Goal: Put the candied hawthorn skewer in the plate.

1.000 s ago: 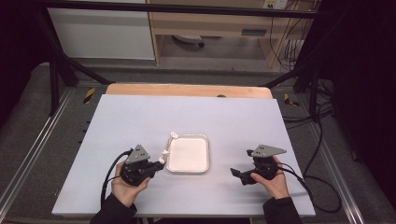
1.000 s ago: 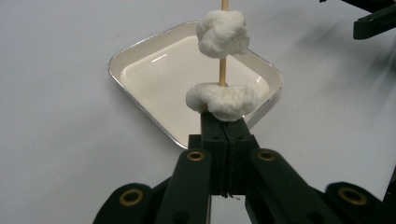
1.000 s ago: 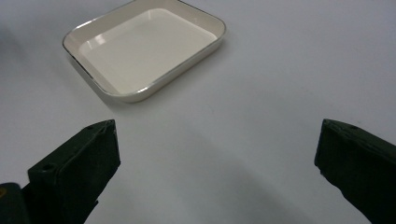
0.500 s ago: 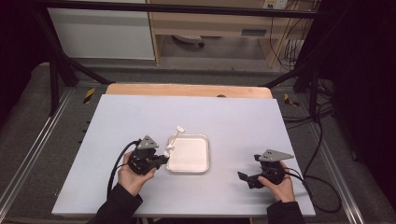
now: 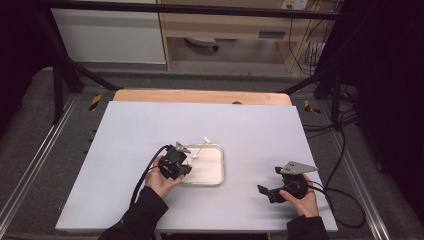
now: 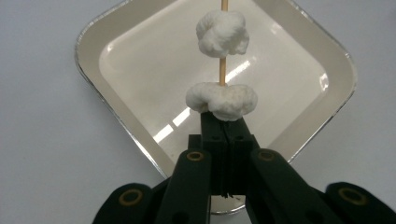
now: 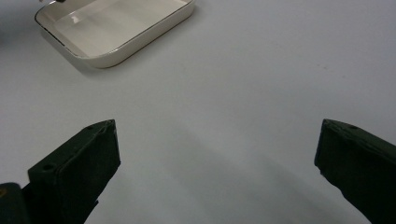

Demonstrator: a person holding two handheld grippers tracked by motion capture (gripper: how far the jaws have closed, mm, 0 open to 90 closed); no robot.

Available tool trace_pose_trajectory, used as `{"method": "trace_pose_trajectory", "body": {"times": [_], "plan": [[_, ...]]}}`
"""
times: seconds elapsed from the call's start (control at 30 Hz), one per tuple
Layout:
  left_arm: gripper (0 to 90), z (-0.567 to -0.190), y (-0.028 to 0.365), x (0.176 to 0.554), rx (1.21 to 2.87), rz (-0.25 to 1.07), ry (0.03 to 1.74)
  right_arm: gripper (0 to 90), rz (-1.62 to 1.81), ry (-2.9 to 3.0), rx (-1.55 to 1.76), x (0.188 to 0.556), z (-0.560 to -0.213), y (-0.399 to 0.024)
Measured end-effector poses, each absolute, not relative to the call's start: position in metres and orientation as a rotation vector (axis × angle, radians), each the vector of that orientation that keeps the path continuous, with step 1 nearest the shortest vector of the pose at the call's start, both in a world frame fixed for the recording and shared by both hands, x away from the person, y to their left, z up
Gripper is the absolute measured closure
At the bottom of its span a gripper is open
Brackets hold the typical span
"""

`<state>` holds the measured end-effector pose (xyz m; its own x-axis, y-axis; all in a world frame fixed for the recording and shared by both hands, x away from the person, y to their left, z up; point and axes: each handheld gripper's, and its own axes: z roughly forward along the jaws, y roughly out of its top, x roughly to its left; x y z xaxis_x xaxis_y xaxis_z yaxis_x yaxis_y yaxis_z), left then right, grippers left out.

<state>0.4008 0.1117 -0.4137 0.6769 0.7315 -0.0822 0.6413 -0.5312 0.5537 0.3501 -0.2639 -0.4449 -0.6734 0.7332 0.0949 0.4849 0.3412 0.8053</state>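
A thin wooden skewer (image 6: 222, 70) carries two white marshmallow-like lumps (image 6: 221, 33). My left gripper (image 6: 224, 122) is shut on its lower end, just under the nearer lump (image 6: 222, 100). The skewer hangs above a shallow white tray (image 6: 116, 116) with a metal rim. In the high view the left gripper (image 5: 186, 161) sits at the tray's left edge (image 5: 218, 176) and the skewer (image 5: 199, 148) slants up to the right. My right gripper (image 5: 261, 190) rests low on the table right of the tray, jaws wide open, nothing between them; its fingers (image 7: 79, 163) frame bare table.
The grey-white tabletop (image 5: 250, 130) spreads around the tray, with a wooden strip (image 5: 200, 96) along its far edge. Cables (image 5: 345, 195) trail from both grippers. Metal rails (image 5: 30, 165) and dark frame legs flank the table. The tray's corner (image 7: 112, 53) lies ahead of the right gripper.
My left gripper has carried the skewer up and to the right, over the tray's left part. The right gripper has drifted right and toward the near edge.
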Motion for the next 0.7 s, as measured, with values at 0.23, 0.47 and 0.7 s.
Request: {"method": "trace_pose_trajectory", "body": {"times": [0.23, 0.47, 0.7], "plan": [[88.8, -0.420, 0.105, 0.404, 2.385, 0.204, 1.078, 0.7, 1.252, 2.323, 1.092, 0.350, -0.445, -0.265], [88.6, -0.423, 0.101, 0.406, 2.429, 0.184, 1.097, 0.7, 1.245, 2.326, 1.095, 0.350, -0.446, -0.264], [87.9, -0.422, 0.097, 0.409, 2.463, 0.181, 1.116, 0.7, 1.245, 2.330, 1.094, 0.350, -0.446, -0.263]]}}
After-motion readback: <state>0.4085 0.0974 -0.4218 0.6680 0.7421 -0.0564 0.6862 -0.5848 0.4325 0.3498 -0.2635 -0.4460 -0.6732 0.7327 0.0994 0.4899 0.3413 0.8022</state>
